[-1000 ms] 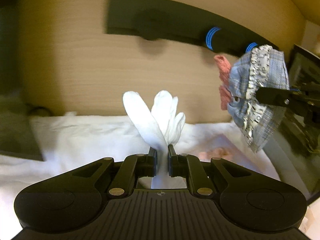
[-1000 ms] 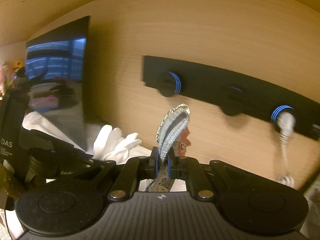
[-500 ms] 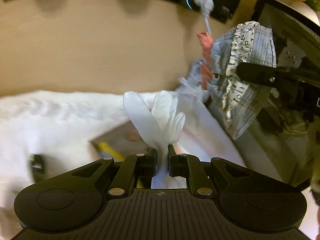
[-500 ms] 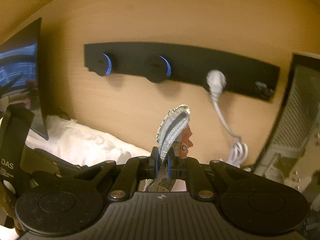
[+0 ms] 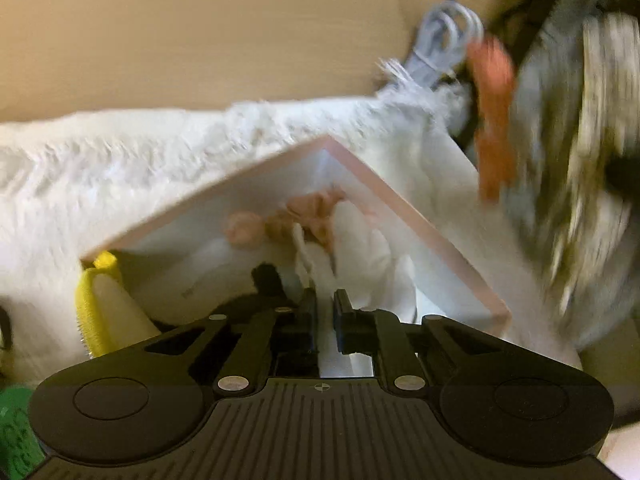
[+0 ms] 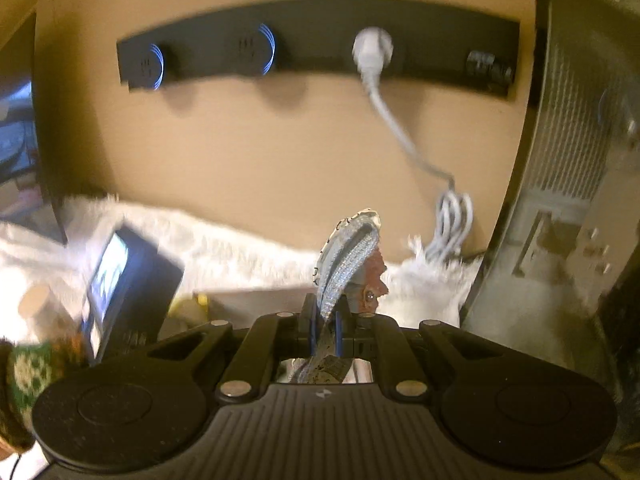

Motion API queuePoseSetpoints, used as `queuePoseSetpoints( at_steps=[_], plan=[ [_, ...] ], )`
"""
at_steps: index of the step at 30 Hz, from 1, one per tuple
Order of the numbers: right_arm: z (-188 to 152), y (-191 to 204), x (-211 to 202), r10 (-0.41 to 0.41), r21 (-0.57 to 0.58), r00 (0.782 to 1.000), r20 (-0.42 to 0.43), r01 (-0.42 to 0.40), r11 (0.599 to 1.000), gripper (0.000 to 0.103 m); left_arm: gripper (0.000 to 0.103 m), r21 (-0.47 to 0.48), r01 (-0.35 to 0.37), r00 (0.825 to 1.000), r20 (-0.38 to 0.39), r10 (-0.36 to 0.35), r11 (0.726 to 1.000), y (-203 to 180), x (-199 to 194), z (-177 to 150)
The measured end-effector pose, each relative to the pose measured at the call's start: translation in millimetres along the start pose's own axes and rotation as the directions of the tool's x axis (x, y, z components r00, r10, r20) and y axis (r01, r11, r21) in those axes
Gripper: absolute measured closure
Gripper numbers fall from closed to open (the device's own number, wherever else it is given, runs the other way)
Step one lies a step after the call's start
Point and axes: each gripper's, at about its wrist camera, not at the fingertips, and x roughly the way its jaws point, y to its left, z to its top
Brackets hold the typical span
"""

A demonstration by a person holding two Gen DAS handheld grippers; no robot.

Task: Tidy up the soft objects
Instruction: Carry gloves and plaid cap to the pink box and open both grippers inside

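My left gripper (image 5: 326, 300) is shut on a white glove (image 5: 360, 256), whose fingers hang into a white box with a pink rim (image 5: 432, 232). Pinkish soft pieces (image 5: 304, 216) lie inside that box beyond the glove. At the right of the left wrist view, blurred, is a grey-blue plaid cloth with a frilled trim and an orange-red part (image 5: 560, 160). My right gripper (image 6: 326, 320) is shut on that same plaid cloth (image 6: 348, 256), which stands up between its fingers above the white fluffy cover (image 6: 240, 248).
A yellow-edged roll (image 5: 96, 300) lies at the box's left corner. On the wooden wall hangs a black socket strip (image 6: 320, 40) with a white plug (image 6: 372, 50) and a coiled cable (image 6: 452, 224). A black screen device (image 6: 128, 280) stands left, a grey case (image 6: 560, 200) right.
The left gripper has dropped and tipped downward, bringing the glove over the open box. The right gripper has swung right and lower with the plaid cloth still held.
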Motion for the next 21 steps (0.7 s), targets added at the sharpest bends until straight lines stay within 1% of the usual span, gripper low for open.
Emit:
queuePoseSetpoints(
  at_steps=[2, 3, 4, 8, 10, 12, 15, 18, 19, 20, 21],
  plan=[
    [-8.0, 2.0, 7.4, 0.018, 0.001, 1.0, -0.022, -0.018, 1.0, 0.095, 0.085, -0.056, 0.049, 0.998, 0.045, -0.047, 0.997, 8.6, -13.0, 3.5],
    [-11.6, 3.4, 10.1, 0.027, 0.002, 0.999, -0.029, -0.027, 1.0, 0.095, 0.082, -0.074, 0.067, 0.996, 0.061, -0.062, 0.995, 11.6, -19.3, 4.7],
    [-14.6, 5.0, 13.4, 0.035, 0.002, 0.999, -0.035, -0.035, 0.999, 0.095, 0.082, -0.091, 0.075, 0.994, 0.081, -0.067, 0.993, 14.4, -31.1, 5.6],
    [-25.4, 21.3, 41.3, 0.034, -0.051, 0.997, -0.07, -0.037, 0.998, 0.095, 0.082, -0.124, 0.076, 0.986, 0.156, -0.056, 0.989, 24.5, -75.2, 2.7],
    [-30.9, 30.0, 63.9, 0.04, -0.062, 0.992, -0.123, -0.048, 0.997, 0.095, 0.082, -0.125, 0.063, 0.984, 0.176, -0.041, 0.99, 29.7, -96.6, -6.0],
    [-39.7, 39.4, 88.3, 0.042, -0.067, 0.982, -0.186, -0.055, 0.996, 0.095, 0.082, -0.13, 0.041, 0.98, 0.201, -0.014, 0.991, 37.5, -114.2, -20.5],
    [-52.0, 49.5, 119.9, 0.067, -0.046, 0.957, -0.282, -0.083, 0.995, 0.095, 0.082, -0.166, 0.013, 0.969, 0.247, 0.029, 0.986, 51.7, -143.0, -45.3],
    [-61.2, 52.7, 142.6, 0.063, -0.028, 0.94, -0.334, -0.077, 0.997, 0.095, 0.082, -0.231, 0.006, 0.952, 0.3, 0.065, 0.973, 67.6, -172.2, -76.6],
    [-64.3, 51.2, 148.3, 0.073, -0.01, 0.935, -0.348, -0.082, 0.997, 0.096, 0.082, -0.25, 0.005, 0.948, 0.31, 0.075, 0.968, 72.2, -178.0, -87.4],
    [-67.4, 49.2, 155.1, 0.095, 0.021, 0.924, -0.369, -0.094, 0.995, 0.098, 0.082, -0.264, 0.003, 0.945, 0.315, 0.083, 0.965, 76.0, -183.3, -98.6],
    [-68.9, 48.3, 157.5, 0.104, 0.043, 0.922, -0.372, -0.095, 0.995, 0.098, 0.082, -0.272, -0.002, 0.946, 0.312, 0.091, 0.962, 79.0, -187.1, -109.6]
  ],
)
